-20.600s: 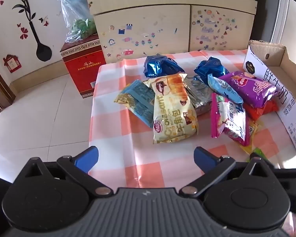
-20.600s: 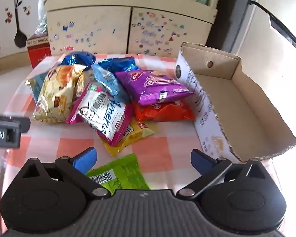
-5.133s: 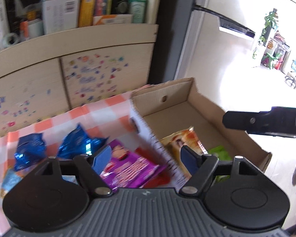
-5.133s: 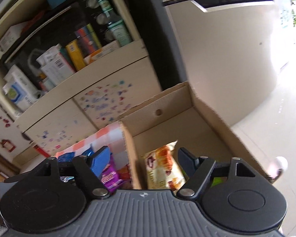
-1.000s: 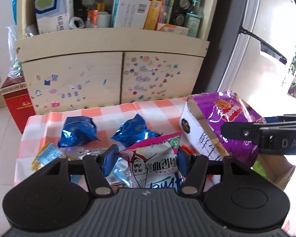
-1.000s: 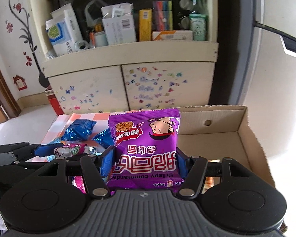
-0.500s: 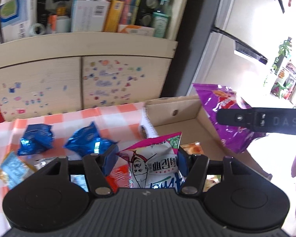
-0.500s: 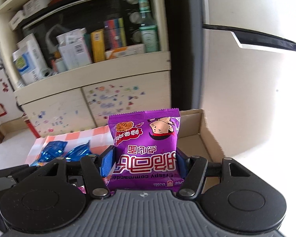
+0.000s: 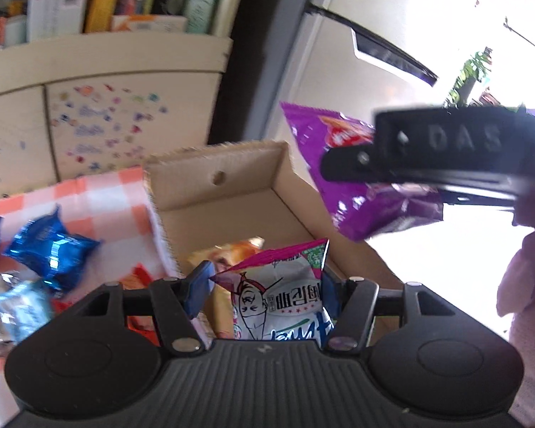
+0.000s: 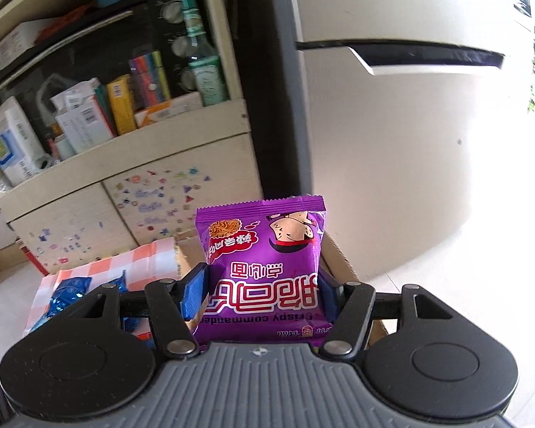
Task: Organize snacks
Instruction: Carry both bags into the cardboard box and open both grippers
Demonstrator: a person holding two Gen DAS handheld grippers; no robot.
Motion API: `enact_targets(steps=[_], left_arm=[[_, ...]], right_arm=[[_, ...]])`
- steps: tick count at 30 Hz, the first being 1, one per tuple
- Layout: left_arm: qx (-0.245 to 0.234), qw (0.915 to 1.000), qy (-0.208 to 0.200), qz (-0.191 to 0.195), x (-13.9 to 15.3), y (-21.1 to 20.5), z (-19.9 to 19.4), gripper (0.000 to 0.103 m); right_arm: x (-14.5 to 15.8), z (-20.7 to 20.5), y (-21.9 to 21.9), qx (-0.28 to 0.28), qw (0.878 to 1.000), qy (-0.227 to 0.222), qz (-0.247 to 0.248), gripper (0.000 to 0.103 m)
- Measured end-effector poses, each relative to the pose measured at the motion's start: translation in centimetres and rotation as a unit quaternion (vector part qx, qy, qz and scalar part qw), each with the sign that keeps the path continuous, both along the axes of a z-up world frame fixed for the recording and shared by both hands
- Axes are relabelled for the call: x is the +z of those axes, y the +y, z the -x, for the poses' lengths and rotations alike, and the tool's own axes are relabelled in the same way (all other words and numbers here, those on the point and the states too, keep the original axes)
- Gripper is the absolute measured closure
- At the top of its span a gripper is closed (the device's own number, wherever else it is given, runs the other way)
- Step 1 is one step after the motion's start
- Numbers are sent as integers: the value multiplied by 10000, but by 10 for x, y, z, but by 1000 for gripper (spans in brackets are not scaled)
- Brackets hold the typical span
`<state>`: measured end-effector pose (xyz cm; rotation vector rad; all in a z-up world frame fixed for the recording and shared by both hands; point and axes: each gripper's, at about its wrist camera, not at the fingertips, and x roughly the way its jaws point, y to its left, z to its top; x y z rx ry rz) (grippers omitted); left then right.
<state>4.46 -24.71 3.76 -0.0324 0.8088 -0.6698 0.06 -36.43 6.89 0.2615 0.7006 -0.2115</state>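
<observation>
Box (image 9: pixel 232 192): croissant pack (image 9: pixel 228 249) inside | left gripper (image 9: pixel 264 285) clamps pink pack (image 9: pixel 285 299) over box | right gripper (image 10: pixel 260 292) clamps purple pack (image 10: pixel 264 271) above box | blue packs (image 9: pixel 50 246) left of box, unsorted
</observation>
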Motion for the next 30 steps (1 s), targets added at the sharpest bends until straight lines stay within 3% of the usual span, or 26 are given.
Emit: enact_targets(steps=[7,18,30], left_arm=[[-166,9998,-82,-27,2,-9,7,23],[20,9996,-66,-277,11,42,-5,18],[829,9947,11,-602,-1,140,-29,17]], right_arm=[[-2,2,-9,-240,9996,-24,-148,27],[-3,-5,4,111,9995,-60,-278,21],[-9,-23,45,796,9967,70,-166,20]])
